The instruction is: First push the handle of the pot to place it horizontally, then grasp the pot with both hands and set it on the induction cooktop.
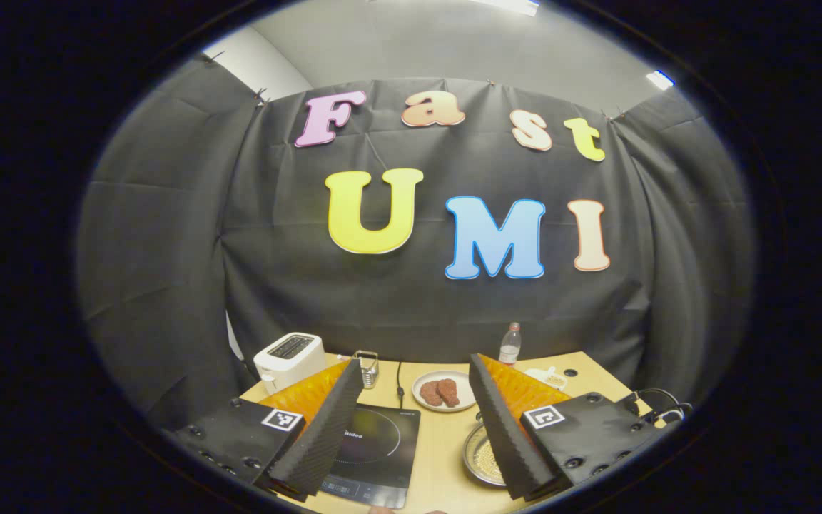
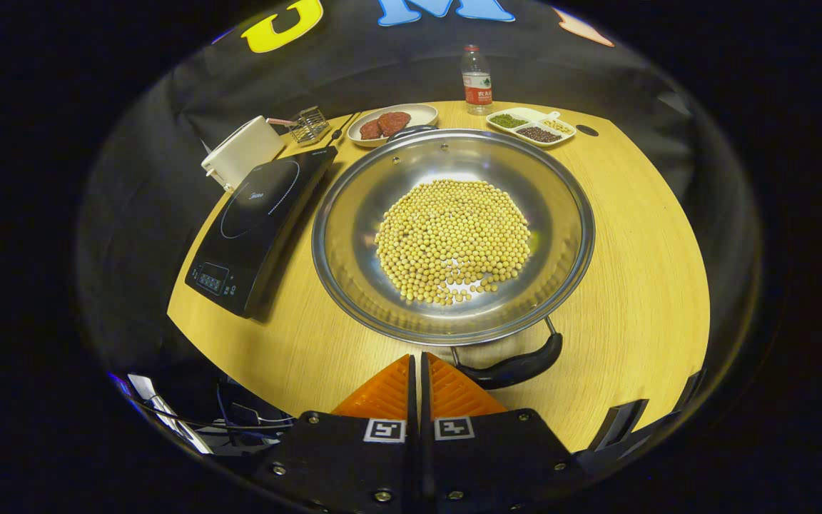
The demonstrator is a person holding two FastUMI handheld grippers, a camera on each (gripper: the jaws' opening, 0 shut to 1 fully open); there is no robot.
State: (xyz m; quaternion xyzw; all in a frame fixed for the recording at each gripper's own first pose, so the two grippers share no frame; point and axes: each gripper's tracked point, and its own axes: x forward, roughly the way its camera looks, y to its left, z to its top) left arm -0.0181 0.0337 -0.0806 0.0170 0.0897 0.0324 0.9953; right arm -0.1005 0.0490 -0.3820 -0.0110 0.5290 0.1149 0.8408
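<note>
In the right gripper view a wide steel pot [image 2: 354,235] holding yellow soybeans [image 2: 452,239] sits mid-table. Its near black handle [image 2: 518,367] lies close in front, just right of my right gripper [image 2: 417,358], which is shut with nothing between its fingers. A far handle [image 2: 411,130] shows at the pot's back rim. The black induction cooktop [image 2: 257,221] lies left of the pot. My left gripper [image 1: 417,364] is held high and wide open, with the cooktop [image 1: 375,450] below between its fingers and part of the pot [image 1: 479,457] beside its right finger.
Along the back of the wooden table [image 2: 639,271] stand a white toaster [image 2: 240,151], a small wire rack [image 2: 309,124], a plate of brown meat [image 2: 391,121], a water bottle [image 2: 477,71] and a divided dish of beans [image 2: 532,127]. Cables hang off the near left edge [image 2: 190,421].
</note>
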